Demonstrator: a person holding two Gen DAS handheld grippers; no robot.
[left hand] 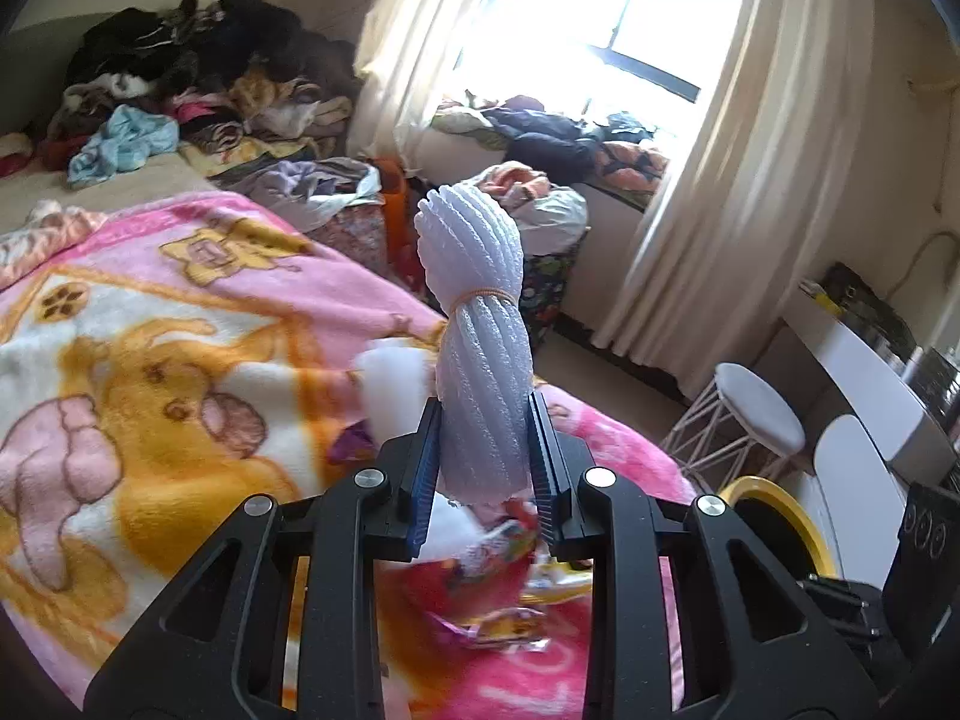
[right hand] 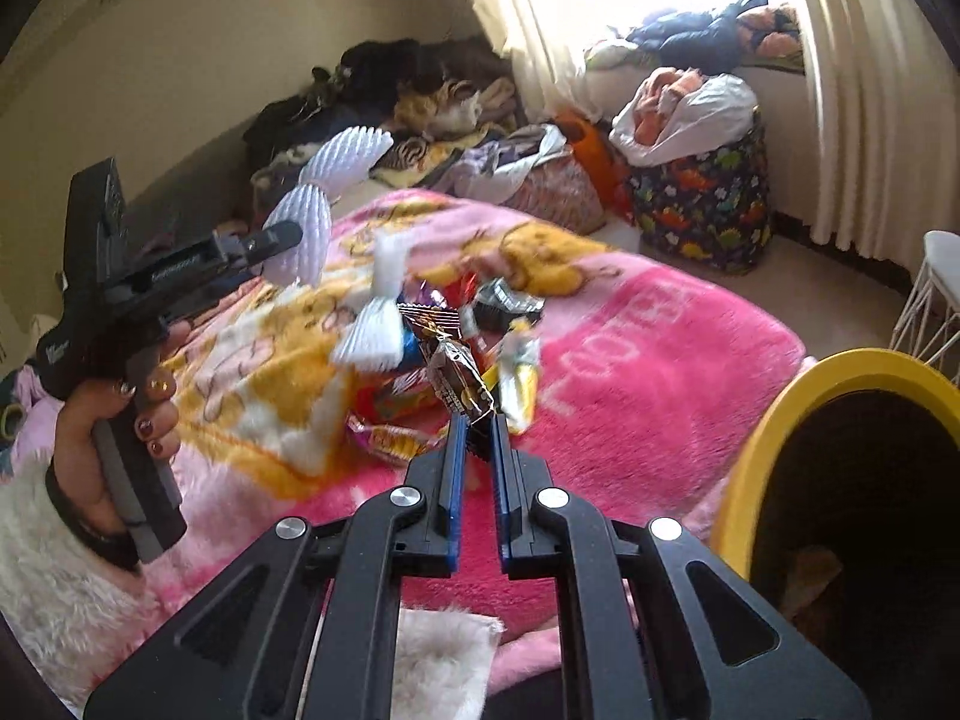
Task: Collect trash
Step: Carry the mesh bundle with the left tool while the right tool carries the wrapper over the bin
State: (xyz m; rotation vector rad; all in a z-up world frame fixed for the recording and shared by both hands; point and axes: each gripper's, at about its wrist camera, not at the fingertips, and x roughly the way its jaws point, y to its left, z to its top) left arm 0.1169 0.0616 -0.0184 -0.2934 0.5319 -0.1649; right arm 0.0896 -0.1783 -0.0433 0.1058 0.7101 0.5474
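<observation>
I hold the left gripper (left hand: 485,420) clamped on a white foam net bundle (left hand: 474,324); the right gripper (right hand: 478,426) pinches a foil wrapper (right hand: 459,381) near the yellow bin (right hand: 774,420).

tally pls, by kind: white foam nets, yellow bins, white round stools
white foam nets: 2 (one in the left gripper, one on the blanket)
yellow bins: 1
white round stools: 1
total: 4
</observation>
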